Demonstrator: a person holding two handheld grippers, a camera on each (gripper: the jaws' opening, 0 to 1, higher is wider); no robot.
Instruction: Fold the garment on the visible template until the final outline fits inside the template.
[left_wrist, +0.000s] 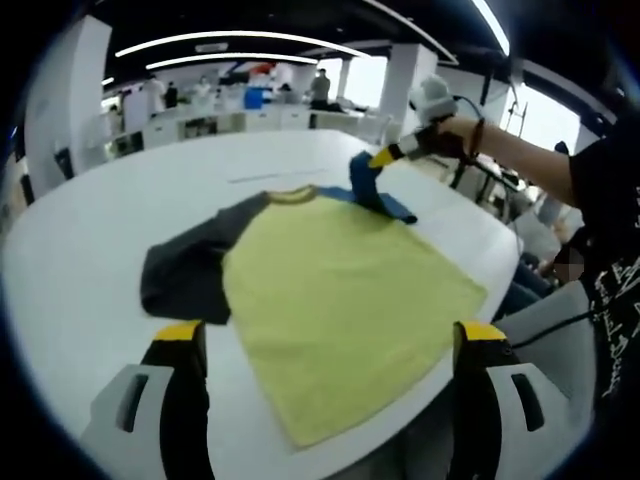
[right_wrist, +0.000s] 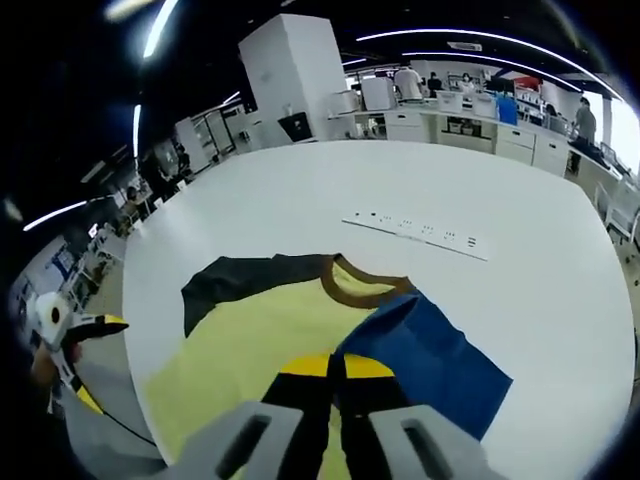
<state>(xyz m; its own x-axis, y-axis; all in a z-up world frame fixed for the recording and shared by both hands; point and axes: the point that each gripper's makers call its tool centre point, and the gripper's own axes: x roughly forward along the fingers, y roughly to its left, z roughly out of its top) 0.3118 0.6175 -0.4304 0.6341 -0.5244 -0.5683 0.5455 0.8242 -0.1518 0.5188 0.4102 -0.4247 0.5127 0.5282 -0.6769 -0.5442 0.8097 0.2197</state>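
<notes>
1. Jaws first: my right gripper (right_wrist: 335, 385) is clenched on the blue sleeve (right_wrist: 430, 360) of the garment (left_wrist: 340, 300), lifting it off the table; in the left gripper view I see that sleeve (left_wrist: 375, 190) pinched at the far side.
2. My left gripper (left_wrist: 330, 350) stands released, jaws wide apart, above the yellow hem nearest me and touching nothing.
3. The shirt lies mostly flat on the white table (left_wrist: 80, 280), dark sleeve (left_wrist: 185, 270) spread sideways, brown collar (right_wrist: 365, 285) away from me.
4. I judge the cloth light, soft and limp; it should drape and slide, so I would grip seams or hem corners.
5. A pale strip (right_wrist: 420, 232) lies beyond the collar; I cannot make out a template outline.
6. Around it: an open office with desks, white columns, ceiling lights and distant people.
</notes>
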